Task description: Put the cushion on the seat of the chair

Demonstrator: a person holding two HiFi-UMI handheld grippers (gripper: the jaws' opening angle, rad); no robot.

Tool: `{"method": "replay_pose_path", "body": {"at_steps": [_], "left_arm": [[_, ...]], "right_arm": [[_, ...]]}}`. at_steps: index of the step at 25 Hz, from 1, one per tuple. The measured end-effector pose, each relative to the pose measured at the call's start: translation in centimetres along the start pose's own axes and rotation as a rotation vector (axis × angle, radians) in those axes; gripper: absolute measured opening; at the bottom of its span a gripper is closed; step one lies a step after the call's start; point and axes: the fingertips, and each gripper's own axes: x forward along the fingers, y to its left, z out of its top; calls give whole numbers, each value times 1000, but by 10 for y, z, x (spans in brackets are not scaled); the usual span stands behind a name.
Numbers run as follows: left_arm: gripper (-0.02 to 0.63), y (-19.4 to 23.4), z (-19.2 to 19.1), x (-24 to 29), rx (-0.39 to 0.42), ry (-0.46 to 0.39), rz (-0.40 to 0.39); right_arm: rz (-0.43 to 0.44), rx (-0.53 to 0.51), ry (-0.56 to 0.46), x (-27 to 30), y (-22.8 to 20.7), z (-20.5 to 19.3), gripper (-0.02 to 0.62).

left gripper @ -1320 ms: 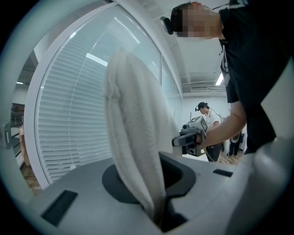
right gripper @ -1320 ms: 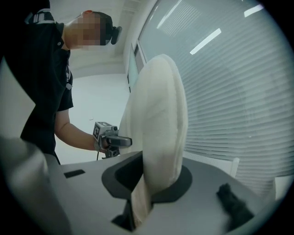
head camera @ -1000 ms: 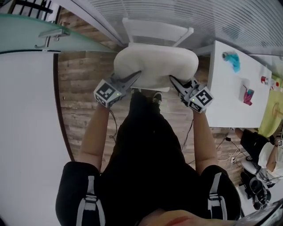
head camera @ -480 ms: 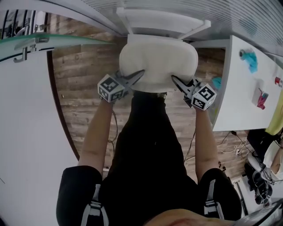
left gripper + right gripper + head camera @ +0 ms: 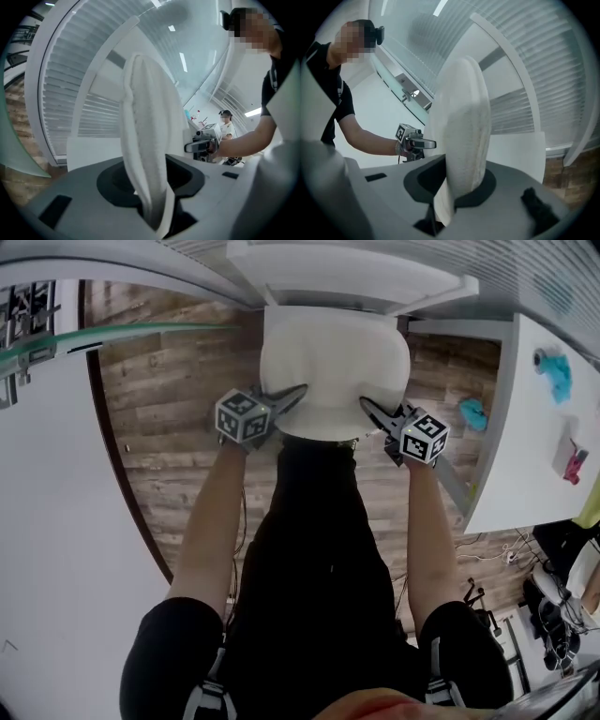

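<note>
A cream cushion (image 5: 333, 367) lies flat in front of the white chair's backrest (image 5: 347, 273) and hides the seat. My left gripper (image 5: 292, 395) is at its near-left edge. In the left gripper view the cushion (image 5: 150, 140) runs edge-on into the left gripper (image 5: 157, 206); its jaws have just been opening, and the thin edge sits loosely between them beside a dark gap. My right gripper (image 5: 370, 409) is shut on the near-right edge. The right gripper view shows the cushion (image 5: 464, 126) pinched in the right gripper (image 5: 440, 206).
A white table (image 5: 544, 427) stands at the right with a teal item (image 5: 553, 371) and a pink item (image 5: 574, 460). A teal cloth (image 5: 472, 413) lies on the wooden floor beside the chair. Cables (image 5: 497, 559) trail at the right. A white wall fills the left.
Both grippers have come down with the cushion, which now lies close against the chair's backrest. The left jaws stand wider than before. The table has slid towards the right edge of the view.
</note>
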Motion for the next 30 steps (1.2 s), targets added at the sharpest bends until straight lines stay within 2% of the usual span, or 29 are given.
{"method": "replay_pose_path", "body": {"at_steps": [5, 11, 16, 30], "left_arm": [[196, 36, -33, 25, -55, 65, 53], [199, 65, -52, 46, -77, 105, 129], [207, 76, -68, 54, -109, 139, 147], [225, 117, -78, 76, -178, 212, 233]], "right_arm": [[-12, 116, 18, 22, -35, -35, 57], [-53, 194, 48, 39, -68, -53, 67], [-97, 266, 59, 46, -88, -65, 122], [-252, 335, 159, 68, -142, -74, 201]]}}
